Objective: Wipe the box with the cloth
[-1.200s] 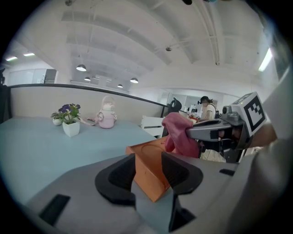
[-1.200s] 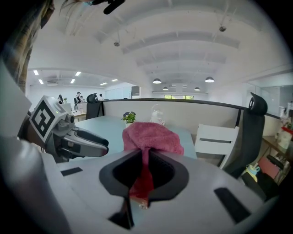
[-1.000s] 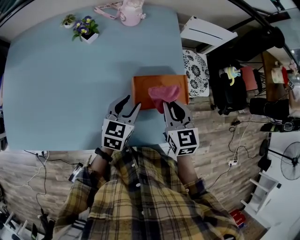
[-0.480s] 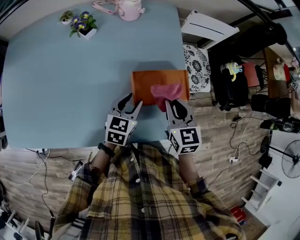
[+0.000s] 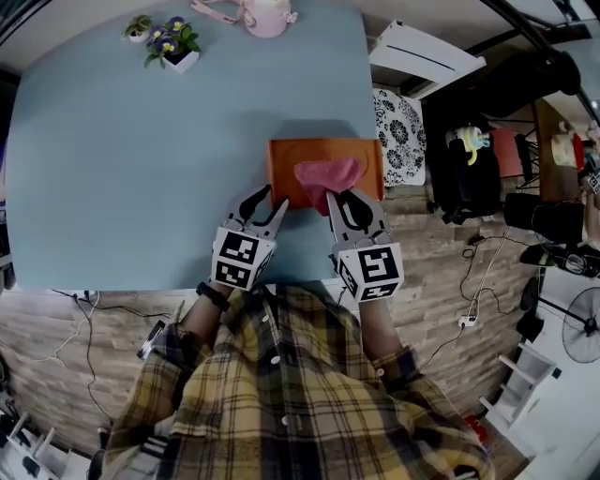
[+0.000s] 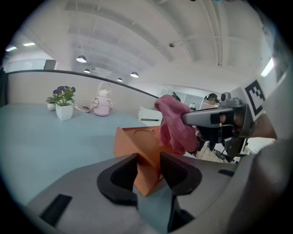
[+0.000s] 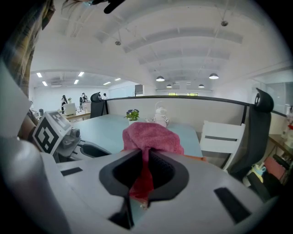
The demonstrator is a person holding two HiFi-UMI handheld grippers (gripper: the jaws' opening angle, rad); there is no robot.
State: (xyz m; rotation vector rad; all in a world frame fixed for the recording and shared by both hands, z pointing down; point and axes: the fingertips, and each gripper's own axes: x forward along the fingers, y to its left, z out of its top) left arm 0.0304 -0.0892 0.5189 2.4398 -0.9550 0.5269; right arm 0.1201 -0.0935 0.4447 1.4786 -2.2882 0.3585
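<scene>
Table [image 5: 122,159] surface, pale blue, takes up most of the head view, with a person's plaid shirt [image 5: 281,394] below its near edge and a white chair [image 5: 427,61] standing off its right edge. An orange box [image 5: 286,164] lies flat near the table's near right corner, close to the right edge, with its long side parallel to the near edge. The left gripper [image 5: 265,199] points at the box's near left corner. Its jaws have just been closing and stand wide, with that corner wedged between them and a pad against each of the two side faces that meet there. In the left gripper view the corner reaches well in between the pads [image 6: 120,176], and bare table shows beneath it. The right gripper [image 5: 337,199] is beside it, over the box's near edge. Its jaws are drawn almost together on a fold of the pink cloth [image 5: 326,176]. The rest of the cloth bunches beyond the fingertips and hangs over the middle of the box top; no view shows whether it touches the top. A pink kettle [image 5: 267,14] sits at the far edge of the table. A small white pot of purple flowers [image 5: 171,49] stands toward the far left corner, with a smaller green plant [image 5: 139,25] just beside it.
</scene>
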